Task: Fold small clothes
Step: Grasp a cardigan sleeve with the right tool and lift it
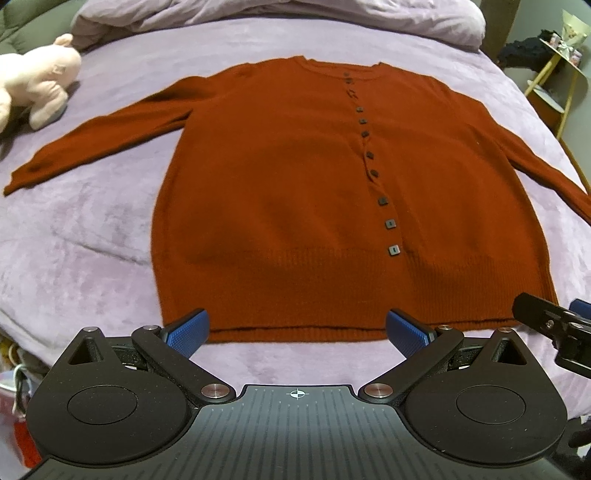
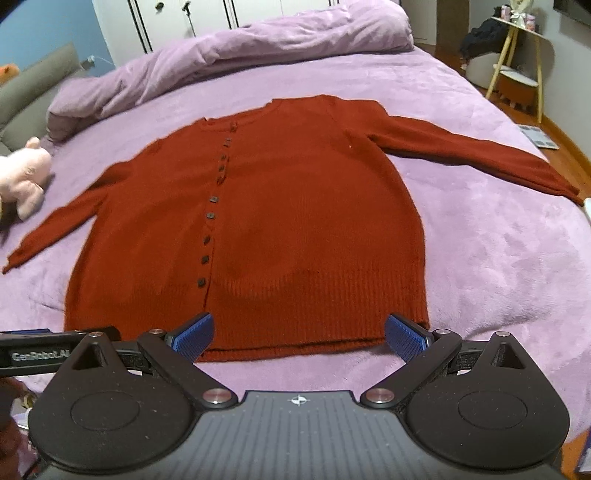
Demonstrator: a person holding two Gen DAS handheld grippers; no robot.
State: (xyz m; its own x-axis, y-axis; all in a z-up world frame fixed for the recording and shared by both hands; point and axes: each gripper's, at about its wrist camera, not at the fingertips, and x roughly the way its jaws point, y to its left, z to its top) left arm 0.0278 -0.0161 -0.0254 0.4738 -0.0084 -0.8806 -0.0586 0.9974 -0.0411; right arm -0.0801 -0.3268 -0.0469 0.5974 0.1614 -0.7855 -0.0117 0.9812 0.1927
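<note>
- One rust-red cardigan (image 1: 295, 192) lies flat on the purple bedspread (image 1: 92, 240), both sleeves spread, ten dark buttons (image 1: 382, 201) fastened.
- Left gripper (image 1: 297, 334): spread wide, empty, at the hem.
- Right gripper (image 2: 299, 338): likewise.
- One pink plush toy (image 1: 37, 88) beside the left sleeve.

Lilac bed (image 2: 498, 258) ahead, duvet (image 2: 229, 51) bunched beyond; white wardrobe (image 2: 177, 22), blue wall (image 2: 48, 29) far left; yellow-legged stand (image 2: 517, 62), probably shelving, far right.

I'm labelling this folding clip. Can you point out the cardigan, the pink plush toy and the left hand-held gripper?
cardigan (image 1: 280, 192): left wrist view, front panel.
pink plush toy (image 1: 40, 77): left wrist view, its body.
left hand-held gripper (image 1: 297, 332): left wrist view, midway between its open blue fingertips.
</note>
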